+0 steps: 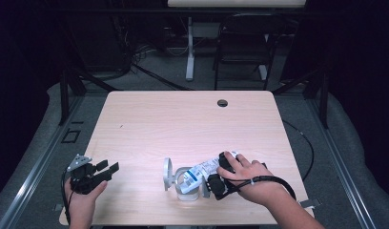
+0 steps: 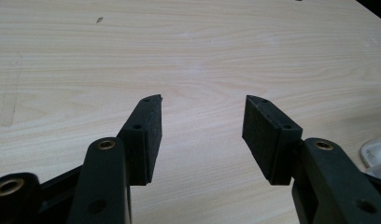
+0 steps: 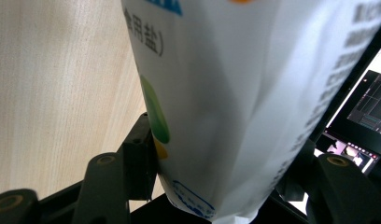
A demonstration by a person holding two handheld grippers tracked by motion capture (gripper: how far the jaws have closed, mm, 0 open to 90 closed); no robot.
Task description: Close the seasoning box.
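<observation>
A white salt bag (image 1: 202,171) with blue print lies tilted, its lower end over a clear jar (image 1: 187,188) near the table's front edge. My right gripper (image 1: 220,171) is shut on the bag's upper end, with a hand wrapped over it. In the right gripper view the bag (image 3: 226,93) sits between the two jaws of my right gripper (image 3: 216,154), and both pads press on it. A round lid (image 1: 167,173) stands on edge just left of the jar. My left gripper (image 1: 108,167) rests at the front left, open and holding nothing; in its own view my left gripper (image 2: 202,116) frames bare wood.
The light wooden table (image 1: 183,124) has a cable hole (image 1: 222,102) near its far edge. A chair (image 1: 242,43) and a desk leg stand on the floor beyond. A pale rounded edge (image 2: 376,151) shows at the right of the left gripper view. A lit monitor (image 3: 366,107) shows behind the bag.
</observation>
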